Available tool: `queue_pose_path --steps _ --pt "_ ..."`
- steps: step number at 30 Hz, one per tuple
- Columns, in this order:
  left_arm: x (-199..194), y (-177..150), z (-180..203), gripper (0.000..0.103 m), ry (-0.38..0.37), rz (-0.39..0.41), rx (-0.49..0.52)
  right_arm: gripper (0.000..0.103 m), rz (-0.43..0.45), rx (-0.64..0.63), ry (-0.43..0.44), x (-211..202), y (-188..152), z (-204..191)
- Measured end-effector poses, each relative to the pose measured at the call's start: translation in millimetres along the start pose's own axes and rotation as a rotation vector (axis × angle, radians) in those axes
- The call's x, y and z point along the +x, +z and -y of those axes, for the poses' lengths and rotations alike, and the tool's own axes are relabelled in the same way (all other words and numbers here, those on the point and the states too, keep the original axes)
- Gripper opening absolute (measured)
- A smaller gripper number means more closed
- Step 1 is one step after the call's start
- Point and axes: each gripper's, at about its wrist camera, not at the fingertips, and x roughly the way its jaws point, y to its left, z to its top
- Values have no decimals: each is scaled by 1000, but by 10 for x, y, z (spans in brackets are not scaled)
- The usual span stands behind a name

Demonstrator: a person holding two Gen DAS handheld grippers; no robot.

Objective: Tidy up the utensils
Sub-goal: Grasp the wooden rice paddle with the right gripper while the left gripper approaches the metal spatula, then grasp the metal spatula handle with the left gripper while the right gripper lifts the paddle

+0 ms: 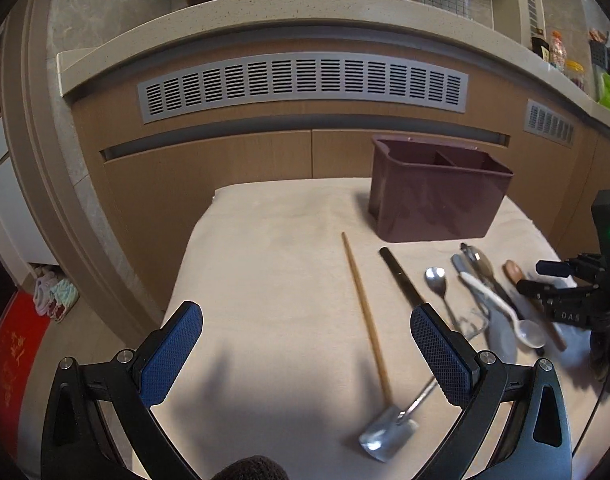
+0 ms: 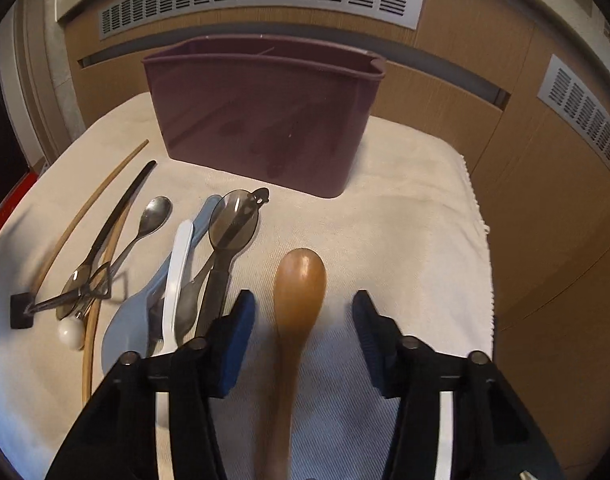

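Note:
A dark purple utensil holder (image 1: 433, 204) (image 2: 265, 120) with two compartments stands at the back of a cream cloth (image 1: 265, 280). In front of it lie several utensils: a wooden chopstick (image 1: 365, 308), a black chopstick (image 1: 401, 276), a metal spoon (image 2: 157, 210), a white spoon (image 2: 181, 256), a smoky clear spoon (image 2: 235, 220) and a shovel-shaped metal spoon (image 1: 385, 436). My right gripper (image 2: 303, 298) straddles a brown wooden spoon (image 2: 299, 280) lying on the cloth, with gaps on both sides. My left gripper (image 1: 305, 312) hangs open over the cloth's left half, holding nothing.
Wooden cabinets with a grey vent grille (image 1: 305, 84) rise right behind the table under a stone counter. The cloth's fringed right edge (image 2: 481, 240) drops off close to the wooden spoon. A red object (image 1: 9, 360) sits on the floor at the left.

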Motion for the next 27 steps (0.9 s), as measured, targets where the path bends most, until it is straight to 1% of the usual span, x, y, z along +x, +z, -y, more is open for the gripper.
queue_pose_path --steps 2,5,8,10,12,15,18,20,22,23,24,26,27 --pt "44 -25 -27 103 12 -13 18 41 -13 24 7 78 11 28" --pt "95 -82 -38 103 10 -31 37 40 -7 32 13 95 17 15" --pt "140 -150 26 103 16 -49 69 27 -16 35 38 97 33 6" --pt "120 -176 93 103 20 -47 98 27 -21 60 41 44 15 29" --pt "67 -189 172 103 5 -43 133 27 -10 94 66 -84 -46 81" --pt "29 -194 301 103 -55 -65 171 27 22 120 71 -298 -161 151" --pt "87 -172 446 103 -197 -127 164 27 47 143 81 -497 -315 210" --pt "119 -141 549 103 -272 -135 150 28 59 153 74 -593 -408 223" --pt "150 -95 709 103 -338 -142 175 28 68 172 80 -645 -493 244" --pt "160 -75 799 101 -367 -142 205 28 69 183 86 -670 -542 269" --pt "171 -57 881 99 -376 -142 235 28 70 192 87 -670 -579 273" --pt "213 -32 1043 73 -363 -155 309 28 76 201 79 -664 -637 280" --pt "250 -20 1135 70 -374 -177 357 28 80 207 76 -667 -670 280"
